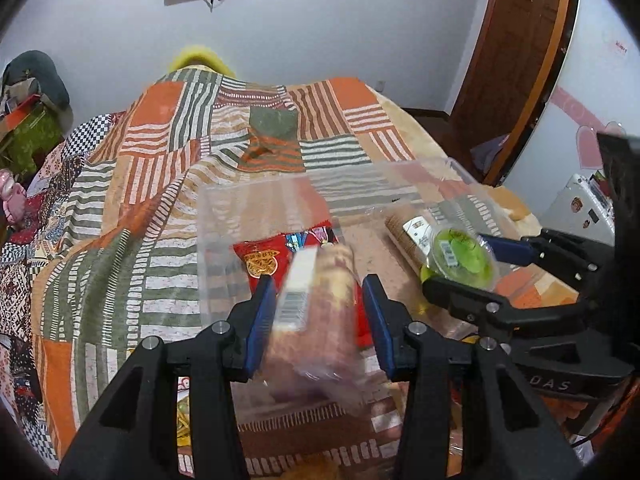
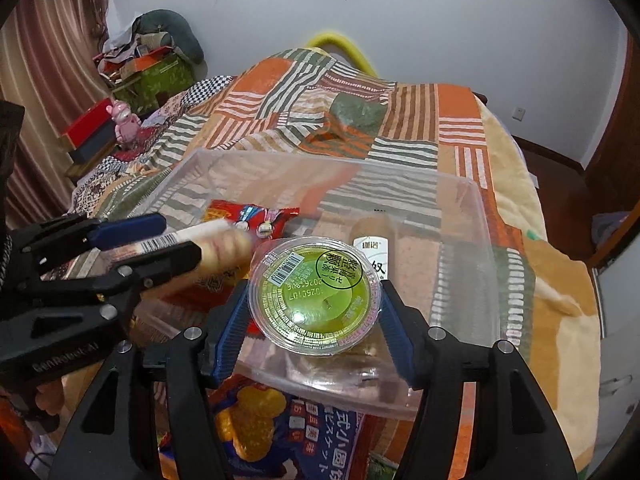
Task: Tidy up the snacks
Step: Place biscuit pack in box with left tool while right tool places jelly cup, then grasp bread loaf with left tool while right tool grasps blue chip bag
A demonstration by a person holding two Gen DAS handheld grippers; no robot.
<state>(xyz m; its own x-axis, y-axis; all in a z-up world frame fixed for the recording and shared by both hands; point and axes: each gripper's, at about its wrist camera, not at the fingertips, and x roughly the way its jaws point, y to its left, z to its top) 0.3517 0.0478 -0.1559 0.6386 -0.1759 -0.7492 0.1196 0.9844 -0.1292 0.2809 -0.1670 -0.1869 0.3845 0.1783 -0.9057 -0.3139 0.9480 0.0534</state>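
A clear plastic bin sits on the bed. My left gripper is over it with a clear packet of pale biscuits between its fingers; the packet is blurred and whether the fingers grip it is unclear. My right gripper is shut on a round green jelly cup held over the bin's near side. Inside the bin lie a red snack packet and a brown roll of biscuits.
A patchwork quilt covers the bed. A blue snack bag lies just in front of the bin. Boxes and a pink toy sit at the left. A wooden door stands at the right.
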